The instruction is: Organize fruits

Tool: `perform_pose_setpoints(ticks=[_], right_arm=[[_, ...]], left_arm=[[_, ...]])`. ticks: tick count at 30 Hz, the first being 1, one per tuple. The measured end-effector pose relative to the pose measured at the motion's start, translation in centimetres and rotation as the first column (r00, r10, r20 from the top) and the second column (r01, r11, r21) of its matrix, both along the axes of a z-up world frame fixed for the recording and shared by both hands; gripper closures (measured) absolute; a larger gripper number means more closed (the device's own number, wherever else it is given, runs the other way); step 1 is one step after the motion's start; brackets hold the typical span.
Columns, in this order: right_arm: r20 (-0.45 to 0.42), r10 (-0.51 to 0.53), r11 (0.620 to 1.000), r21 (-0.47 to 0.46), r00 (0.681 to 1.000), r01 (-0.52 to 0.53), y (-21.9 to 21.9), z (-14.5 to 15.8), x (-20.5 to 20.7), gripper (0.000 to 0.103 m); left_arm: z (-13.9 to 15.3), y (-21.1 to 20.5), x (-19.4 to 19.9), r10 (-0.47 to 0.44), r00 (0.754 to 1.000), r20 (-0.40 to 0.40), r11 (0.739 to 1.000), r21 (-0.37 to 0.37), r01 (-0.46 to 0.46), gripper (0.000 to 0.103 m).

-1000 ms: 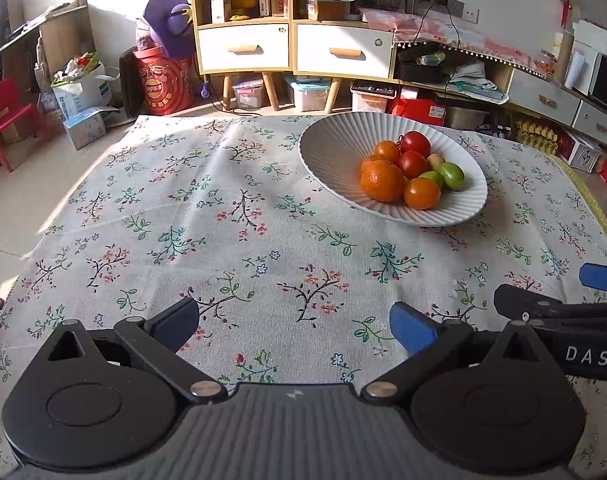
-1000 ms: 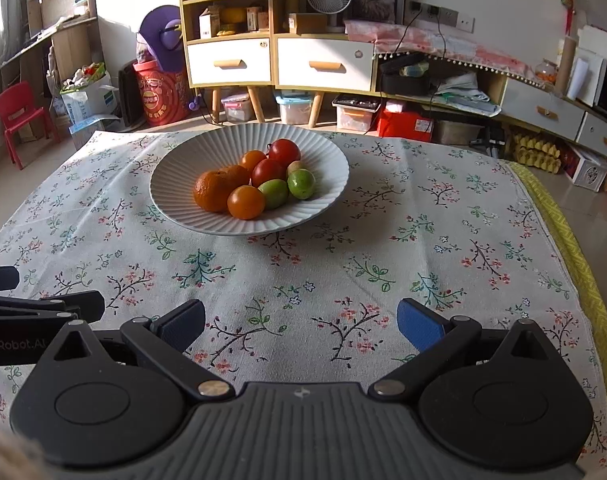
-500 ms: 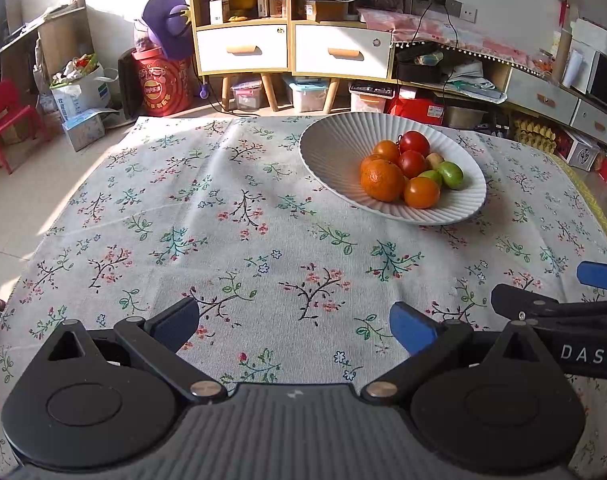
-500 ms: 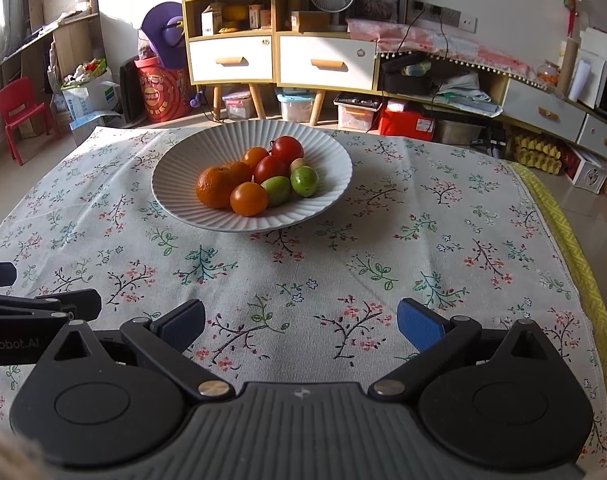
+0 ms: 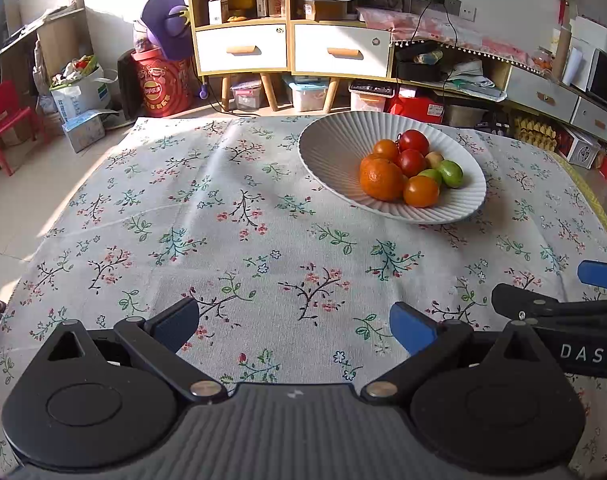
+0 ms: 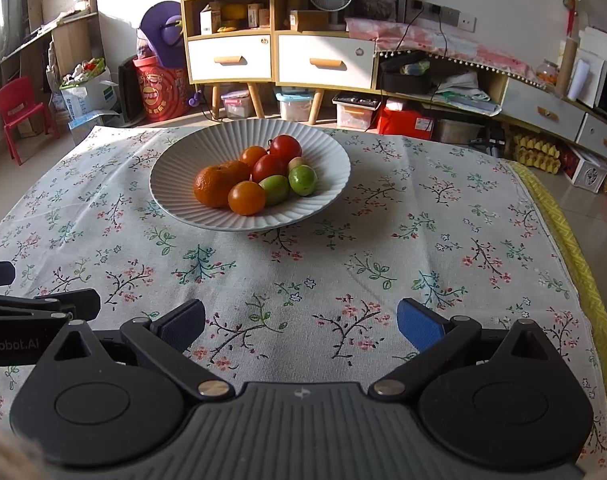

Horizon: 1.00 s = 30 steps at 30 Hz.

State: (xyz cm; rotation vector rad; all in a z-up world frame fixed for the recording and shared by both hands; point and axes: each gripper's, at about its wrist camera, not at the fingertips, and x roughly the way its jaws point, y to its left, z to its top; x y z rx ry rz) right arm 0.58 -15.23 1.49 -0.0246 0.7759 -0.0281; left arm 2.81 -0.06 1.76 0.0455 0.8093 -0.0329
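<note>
A white ribbed bowl [image 5: 335, 148] [image 6: 183, 168] stands on the floral tablecloth [image 5: 223, 220] [image 6: 423, 220] and holds several fruits: a large orange [image 5: 381, 179] [image 6: 213, 185], a smaller orange [image 5: 421, 191] [image 6: 246, 197], red tomatoes [image 5: 413, 142] [image 6: 285, 148] and green limes [image 5: 450, 173] [image 6: 302, 180]. My left gripper [image 5: 294, 322] is open and empty near the table's front, left of the bowl. My right gripper [image 6: 301, 322] is open and empty too, just right of the bowl's line. Each gripper's side shows at the other view's edge.
Beyond the table's far edge stand a wooden cabinet [image 5: 287, 48] with white drawers, storage boxes on the floor, a red drum [image 5: 161, 86] and a red chair [image 5: 7, 120]. A yellow mat edge [image 6: 575, 264] runs along the table's right side.
Both grippers have crept slightly forward toward the bowl. They remain open and empty, and the fruits have not moved.
</note>
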Motion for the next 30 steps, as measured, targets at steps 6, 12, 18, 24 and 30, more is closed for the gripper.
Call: perform_pose_setpoints(ticks=[6, 12, 18, 24, 30], right_arm=[[0.000, -0.001, 1.000, 0.000, 1.000, 0.001, 0.02, 0.00, 0.00, 0.001], [-0.001, 0.000, 1.000, -0.001, 1.000, 0.000, 0.01, -0.03, 0.02, 0.001], [-0.002, 0.000, 1.000, -0.001, 1.000, 0.000, 0.01, -0.07, 0.02, 0.001], [-0.002, 0.000, 1.000, -0.001, 1.000, 0.000, 0.02, -0.06, 0.03, 0.001], [-0.002, -0.001, 1.000, -0.002, 1.000, 0.001, 0.02, -0.06, 0.04, 0.001]], left_arm=[[0.01, 0.00, -0.01, 0.000, 1.000, 0.000, 1.000, 0.000, 0.000, 0.007], [0.00, -0.02, 0.00, 0.000, 1.000, 0.000, 1.000, 0.001, 0.000, 0.007], [0.00, -0.03, 0.01, 0.000, 1.000, 0.001, 1.000, 0.000, 0.000, 0.007], [0.01, -0.05, 0.02, 0.000, 1.000, 0.000, 1.000, 0.001, 0.000, 0.007], [-0.01, -0.04, -0.06, -0.010, 1.000, 0.006, 1.000, 0.001, 0.009, 0.007]])
